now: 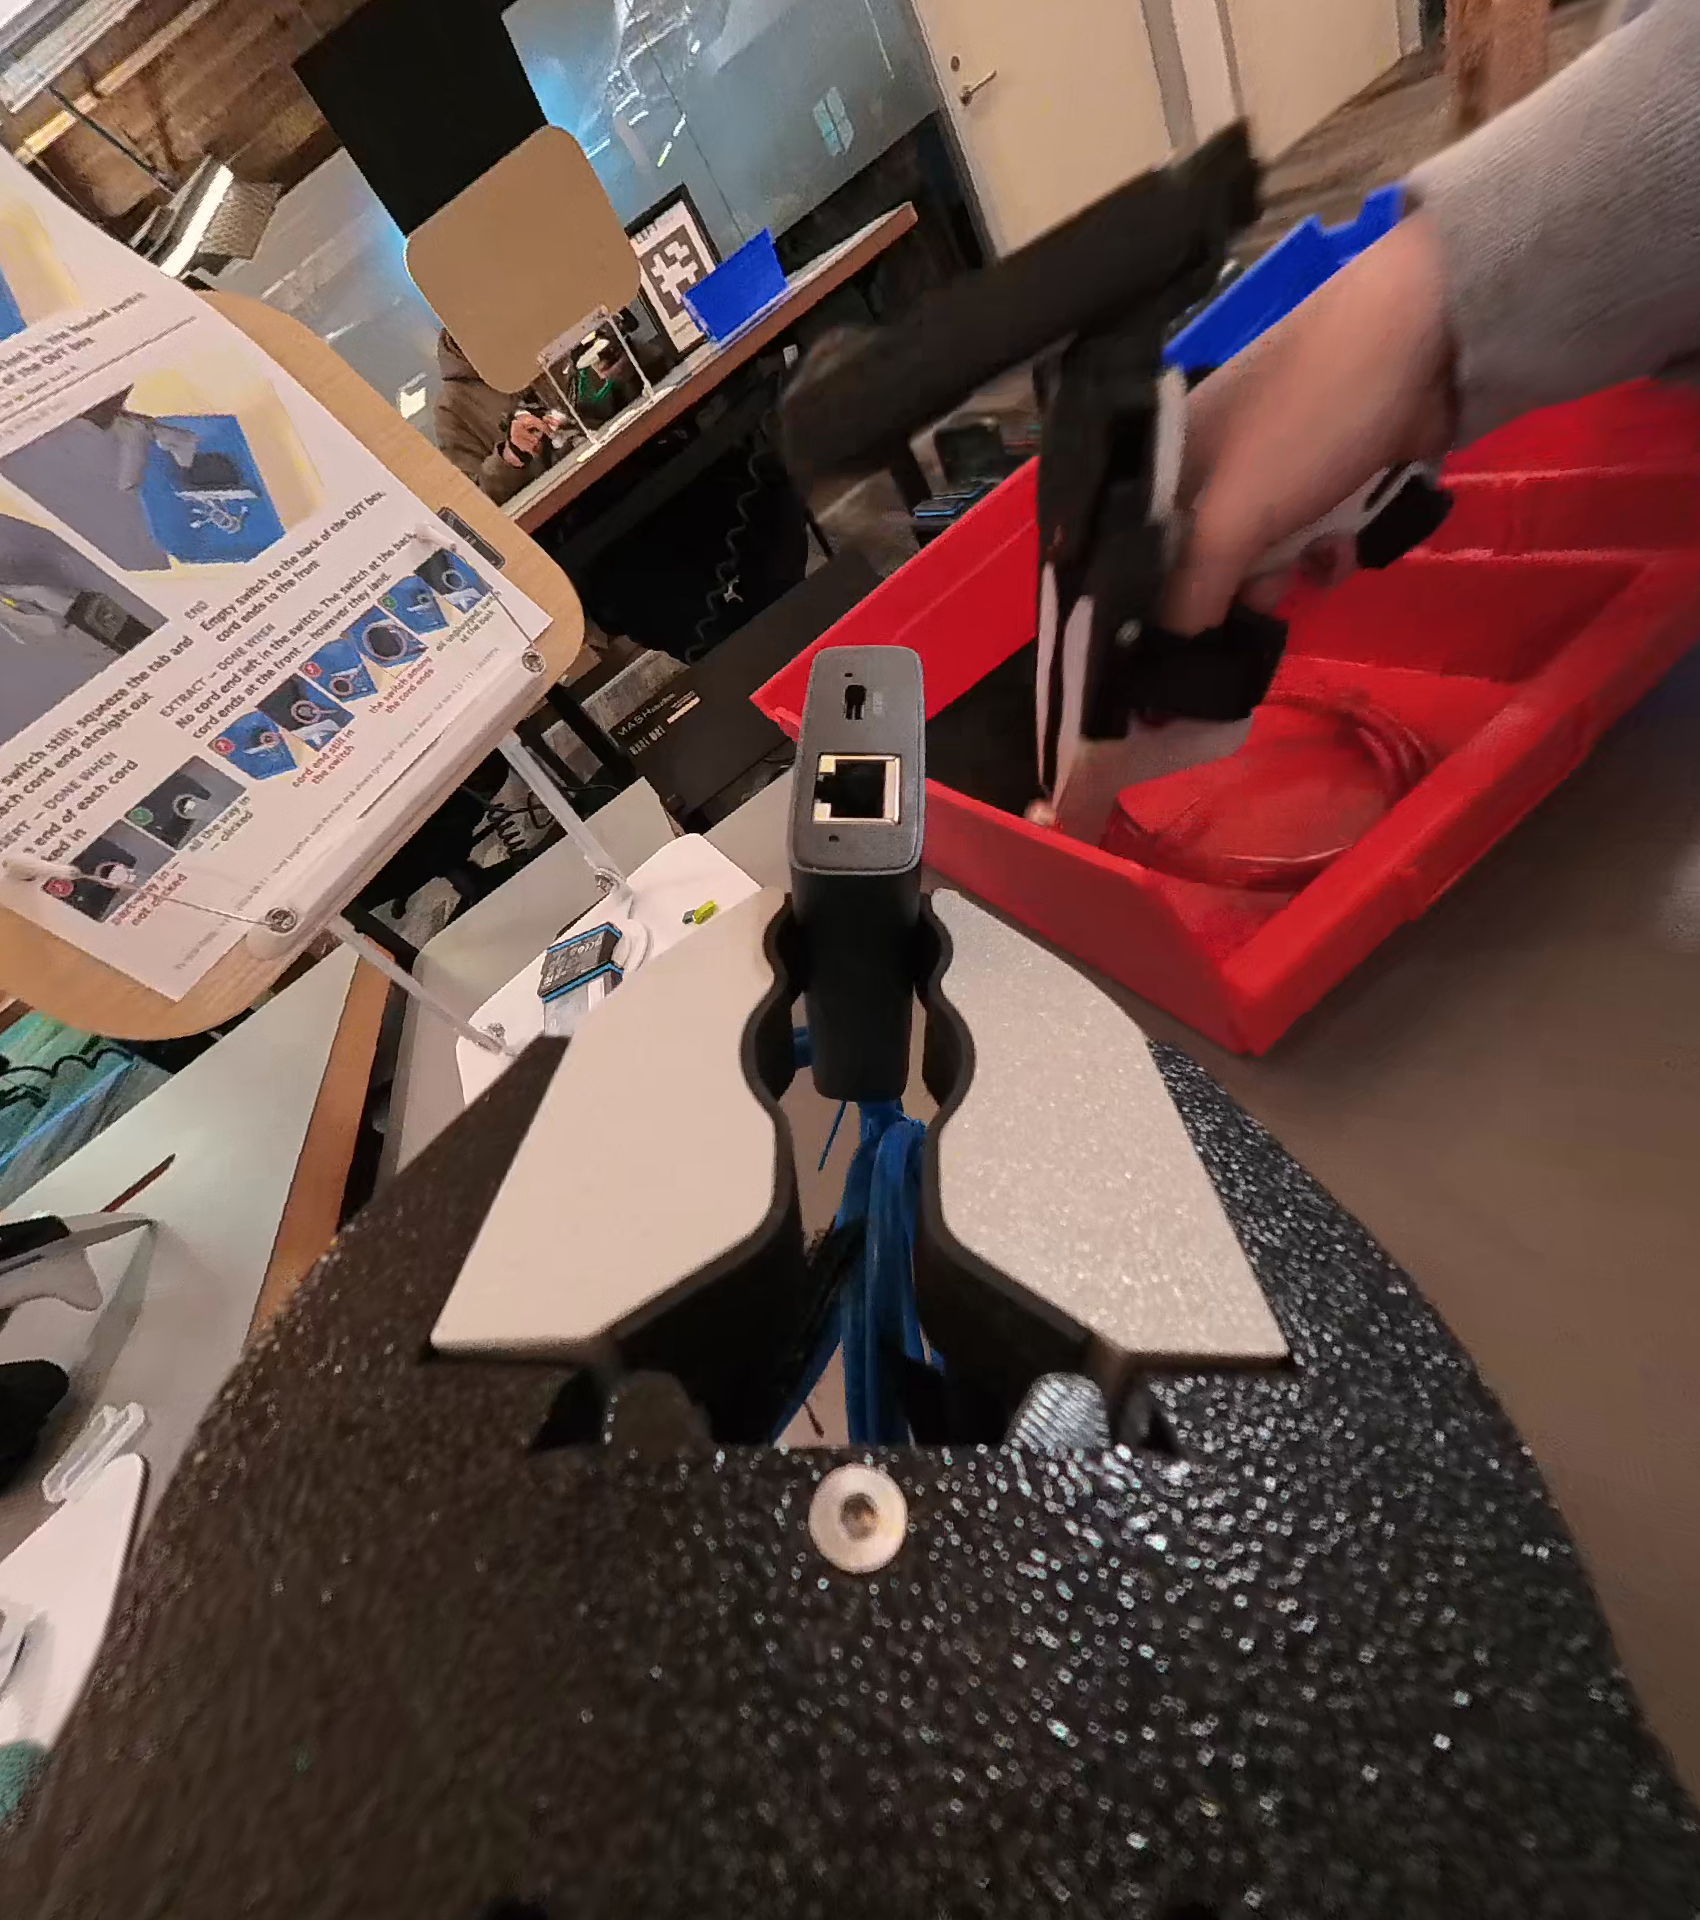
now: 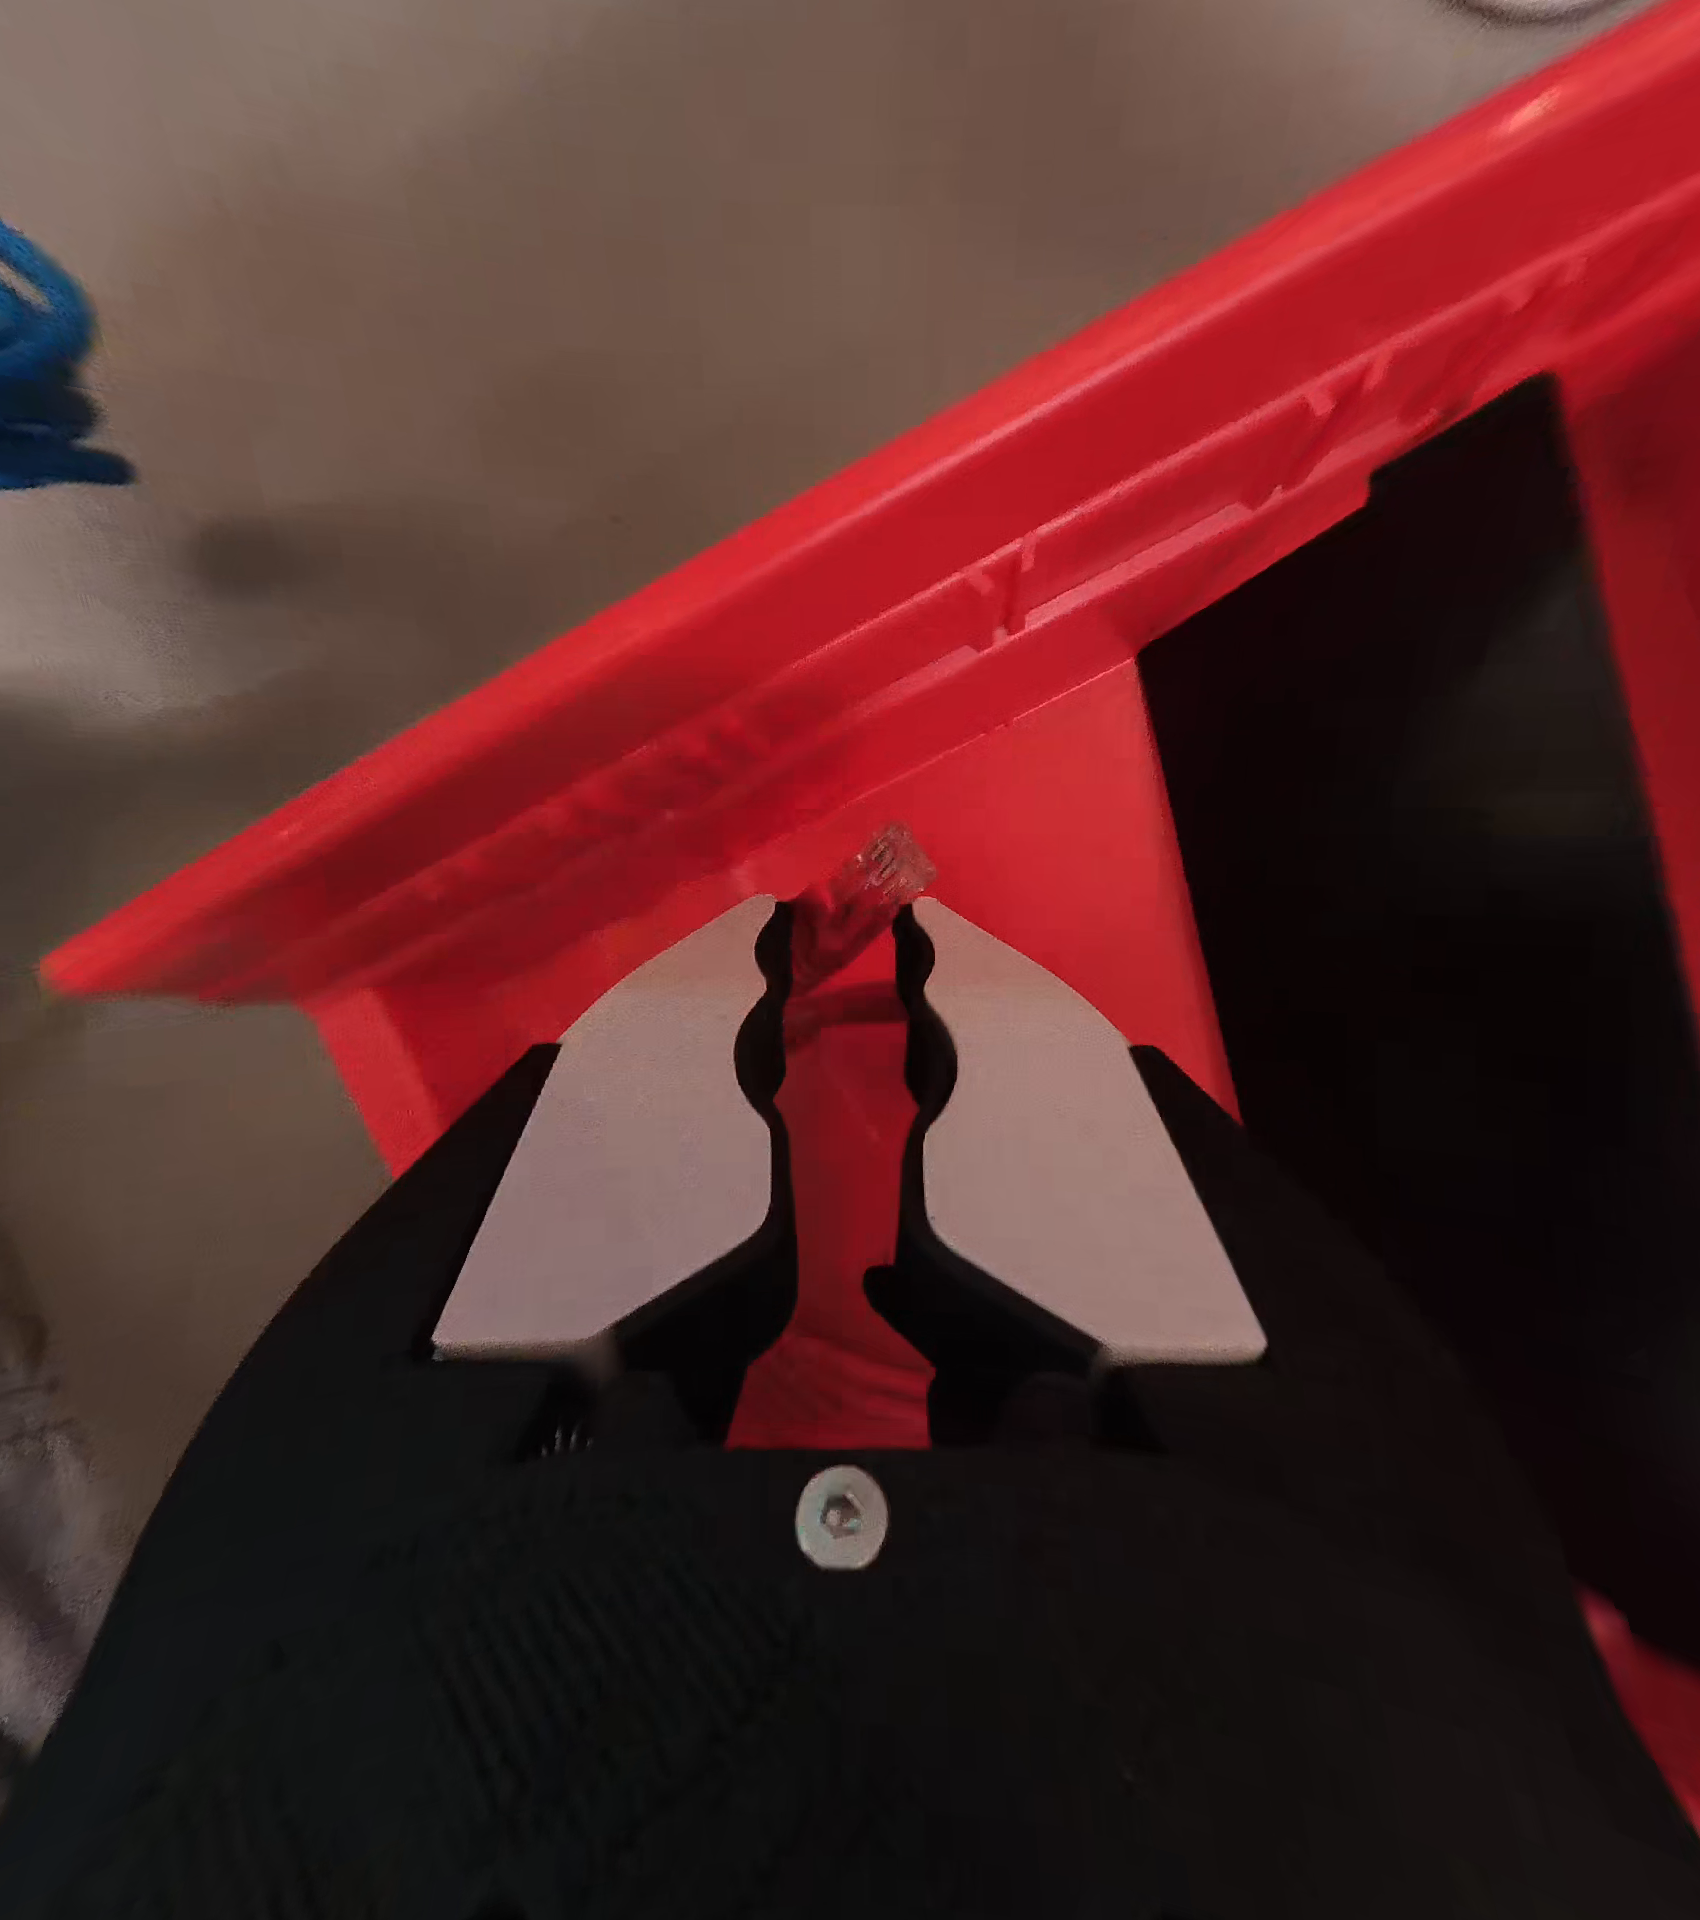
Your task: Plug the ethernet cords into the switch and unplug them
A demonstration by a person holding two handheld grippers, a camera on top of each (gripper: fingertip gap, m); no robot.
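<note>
**Switch held port-out while a red cord end is gripped in the bin**

Standing upright between the fingers of the left gripper (image 1: 856, 987), the black switch (image 1: 856, 831) is clamped across its narrow sides, both pads pressed against its body. Its long axis runs straight out along the fingers, and the end face with one open port (image 1: 858, 784) is turned up and away from the gripper. It appears to be held this way so that the port stays clear of the pads and open to a plug brought in from ahead. Blue cords (image 1: 882, 1247) hang from below the switch, down through the gap between the fingers.

Off to the right, the right gripper (image 2: 844, 909) is reached down into the red bin (image 1: 1345, 914), which rests on the grey table (image 1: 1500, 1195). Its jaws are drawn narrow on the red cord (image 2: 825, 951) just behind the clear plug (image 2: 893, 862), with the pads against the boot on either side. The plug juts past the fingertips, angled up and to the right, so that its tip is left free for insertion. A coil of red cord (image 1: 1282, 800) lies in the bin.

An instruction sheet (image 1: 150, 582) on a wooden board is propped at the left.
</note>
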